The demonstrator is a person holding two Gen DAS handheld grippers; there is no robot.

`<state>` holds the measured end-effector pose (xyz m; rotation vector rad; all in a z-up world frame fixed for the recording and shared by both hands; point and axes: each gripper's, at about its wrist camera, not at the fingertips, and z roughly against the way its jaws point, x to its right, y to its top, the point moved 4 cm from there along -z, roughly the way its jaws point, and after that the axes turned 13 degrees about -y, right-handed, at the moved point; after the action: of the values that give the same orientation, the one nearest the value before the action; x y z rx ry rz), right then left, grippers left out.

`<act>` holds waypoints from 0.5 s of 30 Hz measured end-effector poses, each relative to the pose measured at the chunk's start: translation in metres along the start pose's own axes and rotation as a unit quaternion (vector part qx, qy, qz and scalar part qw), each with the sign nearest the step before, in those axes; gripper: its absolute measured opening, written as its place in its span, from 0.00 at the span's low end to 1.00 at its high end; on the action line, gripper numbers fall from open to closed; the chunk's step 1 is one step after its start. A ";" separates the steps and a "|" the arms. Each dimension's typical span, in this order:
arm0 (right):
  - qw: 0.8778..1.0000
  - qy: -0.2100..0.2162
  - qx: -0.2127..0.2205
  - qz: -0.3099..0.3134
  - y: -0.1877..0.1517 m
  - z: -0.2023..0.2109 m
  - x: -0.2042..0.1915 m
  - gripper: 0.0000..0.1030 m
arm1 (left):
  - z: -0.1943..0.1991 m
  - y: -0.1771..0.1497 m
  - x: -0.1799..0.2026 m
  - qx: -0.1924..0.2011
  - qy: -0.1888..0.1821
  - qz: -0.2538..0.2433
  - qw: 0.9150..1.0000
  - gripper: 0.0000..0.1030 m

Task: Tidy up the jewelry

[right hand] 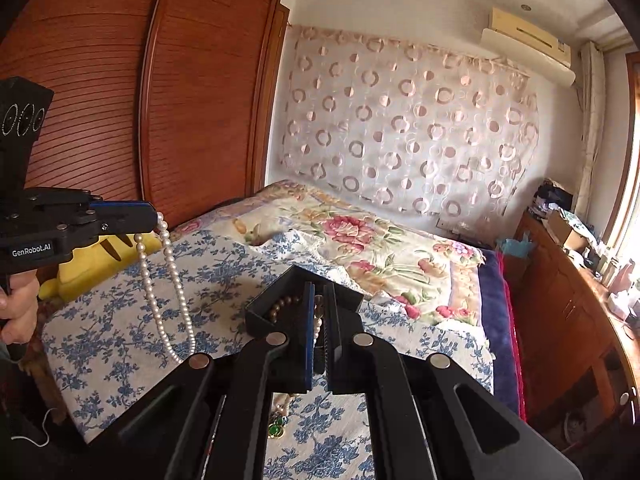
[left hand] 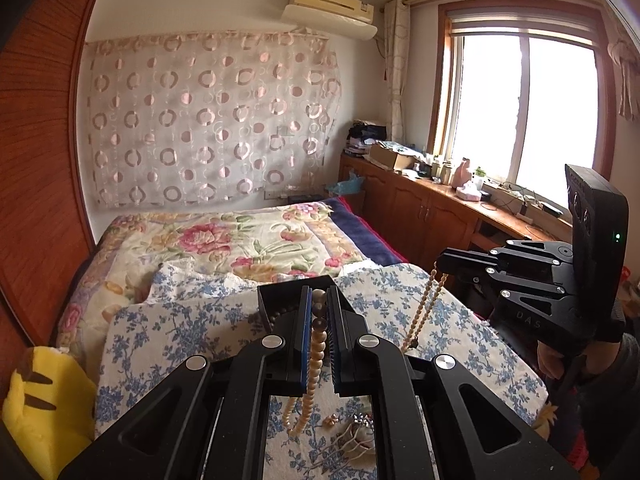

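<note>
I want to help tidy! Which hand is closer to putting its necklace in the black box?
Left, barely: the left gripper's pearl necklace dangles close beside the black box; the right gripper's beige strand hangs slightly further off.

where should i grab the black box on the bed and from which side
Pinch the left wall of the black box from above, one finger inside, one outside: it sits upright and open-topped on the bed, rim exposed, brown bracelet inside. The left hand-held gripper holds a pearl necklace, the right hand-held gripper a bead necklace; free one first.
</note>
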<state>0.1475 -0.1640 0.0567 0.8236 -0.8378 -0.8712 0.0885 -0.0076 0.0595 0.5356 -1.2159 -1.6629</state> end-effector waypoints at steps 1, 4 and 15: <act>1.000 -0.001 0.001 0.001 0.002 0.000 0.001 0.05 | -0.001 0.001 0.000 0.000 0.001 -0.001 1.000 0.06; 1.000 -0.002 0.002 0.004 0.007 -0.002 0.002 0.05 | -0.002 0.003 -0.001 0.000 0.002 -0.003 1.000 0.06; 1.000 -0.012 0.017 0.016 0.043 -0.020 0.011 0.05 | -0.018 0.021 -0.009 -0.004 0.002 -0.007 1.000 0.06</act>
<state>0.1827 -0.1517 0.0883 0.8283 -0.8871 -0.8431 0.1161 -0.0089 0.0691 0.5428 -1.2055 -1.6767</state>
